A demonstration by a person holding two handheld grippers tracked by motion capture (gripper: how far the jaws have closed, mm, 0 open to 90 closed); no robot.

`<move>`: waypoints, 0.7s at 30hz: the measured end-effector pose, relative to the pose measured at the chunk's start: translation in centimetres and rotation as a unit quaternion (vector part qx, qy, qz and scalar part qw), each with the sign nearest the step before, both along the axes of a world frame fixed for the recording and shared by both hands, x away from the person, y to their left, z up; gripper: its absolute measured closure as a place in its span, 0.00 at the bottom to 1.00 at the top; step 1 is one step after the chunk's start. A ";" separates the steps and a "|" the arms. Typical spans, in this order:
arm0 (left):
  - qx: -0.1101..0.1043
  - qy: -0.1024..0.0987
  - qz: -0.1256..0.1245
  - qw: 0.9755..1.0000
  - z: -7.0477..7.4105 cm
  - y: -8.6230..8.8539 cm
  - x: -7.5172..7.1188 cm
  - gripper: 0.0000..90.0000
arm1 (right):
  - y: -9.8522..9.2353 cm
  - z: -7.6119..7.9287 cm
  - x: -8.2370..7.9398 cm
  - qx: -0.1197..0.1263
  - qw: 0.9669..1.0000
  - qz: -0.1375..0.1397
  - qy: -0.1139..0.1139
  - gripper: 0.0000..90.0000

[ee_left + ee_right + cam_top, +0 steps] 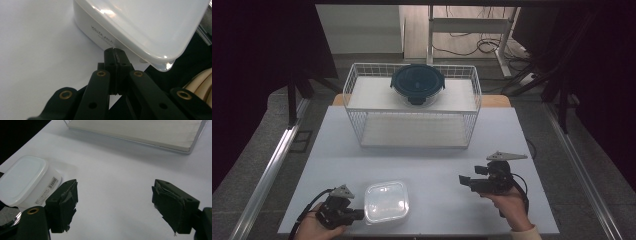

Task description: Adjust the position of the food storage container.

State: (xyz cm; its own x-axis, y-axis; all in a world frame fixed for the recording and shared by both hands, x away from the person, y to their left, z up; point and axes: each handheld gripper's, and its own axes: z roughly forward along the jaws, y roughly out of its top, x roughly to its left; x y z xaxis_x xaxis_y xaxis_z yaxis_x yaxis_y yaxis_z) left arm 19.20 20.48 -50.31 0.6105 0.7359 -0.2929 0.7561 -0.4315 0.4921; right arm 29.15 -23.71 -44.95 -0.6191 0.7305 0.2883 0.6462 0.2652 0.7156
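Near front edge of table (432, 150), white plastic container (386, 201) with lid on; left gripper (357, 215) at its left side, jaws pressed together, tips against container's lid rim, whether rim is pinched between them cannot tell. Right gripper (463, 180) well apart to right, jaws wide open over bare table, nothing between. Behind, wire basket rack (412, 105); dark round lidded container (417, 83) on its upper shelf
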 end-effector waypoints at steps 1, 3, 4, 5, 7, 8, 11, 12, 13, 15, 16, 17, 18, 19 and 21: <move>0.000 -0.003 -0.004 1.000 0.1 -0.5 0.1 1.00 | 0.0 0.0 0.0 0.000 1.000 0.000 0.000 0.23; -0.001 -0.007 -0.007 1.000 0.1 -1.1 0.2 1.00 | 0.0 0.0 0.0 0.000 1.000 0.000 -0.001 0.23; -0.001 -0.009 -0.010 1.000 0.2 -1.4 0.3 1.00 | 0.0 0.0 0.0 0.001 1.000 0.000 -0.001 0.23; 0.000 -0.010 -0.013 1.000 0.2 -1.7 0.5 1.00 | 0.0 0.0 0.0 0.001 1.000 0.000 -0.001 0.23; -0.001 -0.011 -0.014 1.000 0.2 -2.0 0.6 1.00 | 0.0 0.0 0.0 0.000 1.000 0.000 -0.001 0.23; -0.003 -0.014 -0.016 1.000 0.3 -2.6 1.0 1.00 | 0.0 0.0 0.0 0.000 1.000 0.000 0.000 0.23; -0.004 -0.013 -0.019 1.000 0.4 -3.2 1.4 1.00 | 0.0 0.0 0.0 0.000 1.000 0.000 0.000 0.23; -0.002 -0.013 -0.024 1.000 0.4 -3.5 1.6 1.00 | -0.1 0.0 0.0 0.001 1.000 0.000 -0.001 0.23; -0.001 -0.014 -0.032 0.999 0.4 -4.2 1.9 1.00 | -0.1 0.0 0.0 0.001 1.000 0.000 0.000 0.23; 0.002 -0.014 -0.042 0.999 0.4 -4.8 2.1 1.00 | -0.2 0.0 0.0 0.001 1.000 0.000 -0.001 0.23; 0.002 -0.014 -0.042 0.999 0.4 -4.8 2.1 1.00 | -0.2 0.0 0.0 0.001 1.000 0.000 -0.001 0.23; 0.002 -0.014 -0.045 0.999 0.4 -5.2 2.2 1.00 | -0.2 0.0 0.1 0.001 1.000 -0.001 -0.001 0.23; 0.002 -0.015 -0.052 0.999 0.4 -5.8 2.4 1.00 | -0.2 0.0 0.1 0.001 1.000 -0.001 -0.001 0.23; 0.002 -0.015 -0.054 0.998 0.4 -6.1 2.5 1.00 | -0.3 -0.1 0.1 0.000 1.000 -0.001 -0.001 0.23; 0.000 -0.015 -0.054 0.998 0.5 -6.4 2.6 1.00 | -0.2 -0.1 0.1 0.000 1.000 -0.001 -0.001 0.23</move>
